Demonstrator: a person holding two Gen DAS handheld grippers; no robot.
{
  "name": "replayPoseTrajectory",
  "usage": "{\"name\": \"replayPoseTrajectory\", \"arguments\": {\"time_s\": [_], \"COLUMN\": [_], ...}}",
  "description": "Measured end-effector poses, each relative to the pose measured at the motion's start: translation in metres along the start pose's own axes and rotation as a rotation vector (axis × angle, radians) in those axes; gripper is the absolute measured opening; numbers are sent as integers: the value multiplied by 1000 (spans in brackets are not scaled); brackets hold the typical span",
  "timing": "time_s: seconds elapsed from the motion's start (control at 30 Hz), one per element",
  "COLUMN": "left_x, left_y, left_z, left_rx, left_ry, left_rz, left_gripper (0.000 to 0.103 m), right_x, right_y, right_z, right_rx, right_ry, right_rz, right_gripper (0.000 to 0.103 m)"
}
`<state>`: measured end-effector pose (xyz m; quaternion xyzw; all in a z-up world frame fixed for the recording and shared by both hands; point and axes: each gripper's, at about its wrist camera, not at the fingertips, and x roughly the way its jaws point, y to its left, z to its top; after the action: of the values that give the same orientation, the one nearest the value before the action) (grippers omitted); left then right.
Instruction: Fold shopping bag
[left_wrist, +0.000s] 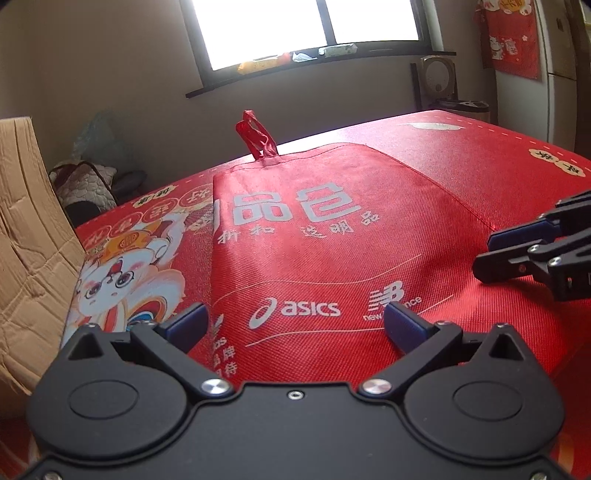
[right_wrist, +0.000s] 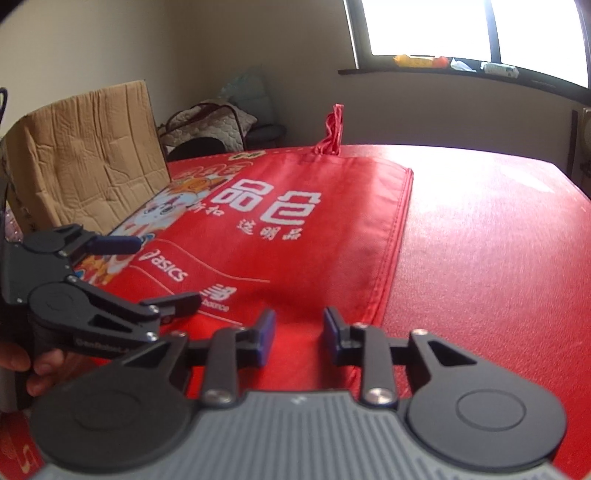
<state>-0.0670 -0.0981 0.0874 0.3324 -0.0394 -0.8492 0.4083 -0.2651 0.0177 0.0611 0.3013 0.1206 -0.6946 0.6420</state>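
The left gripper (left_wrist: 293, 323), black with blue pads, hangs spread wide over the near end of the red non-woven shopping bag (left_wrist: 317, 236), holding nothing. The right gripper (right_wrist: 299, 338) stands part-open, its pads apart, low over the bag's near right corner and also empty. The bag lies flat on a red printed tablecloth (right_wrist: 498, 240), white lettering up, its red loop handles (left_wrist: 255, 134) sticking up at the far end; a crumpled cardboard sheet (right_wrist: 88, 158) stands to the left. Whether the bag is already doubled lengthwise or simply laid flat I cannot tell. Both tools seem poised at the near edge: any grasp there calls for pinching the hem at two corners and keeping the layers aligned.
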Motion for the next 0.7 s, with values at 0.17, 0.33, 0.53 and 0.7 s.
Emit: {"name": "replayPoseTrajectory", "arguments": {"time_s": [0.17,0.33,0.53,0.7], "left_x": [-1,-11,-20,-18], "left_y": [24,54,55,42], "left_z": [0,6,14,20], "left_rx": [-58,-200,-236,-186], "left_ry": [-13,-52,-85,-57], "left_rz": [-4,-125,-318,-466], "left_gripper": [102,99,102,102], "right_x": [2,6,5,8], "right_y": [1,17,16,27], "right_z": [0,0,1,-1], "right_rx": [-16,-96,-100,-175], "right_ry": [7,32,42,66], "right_rz": [71,44,50,-8], "right_gripper": [65,86,100,102]}}
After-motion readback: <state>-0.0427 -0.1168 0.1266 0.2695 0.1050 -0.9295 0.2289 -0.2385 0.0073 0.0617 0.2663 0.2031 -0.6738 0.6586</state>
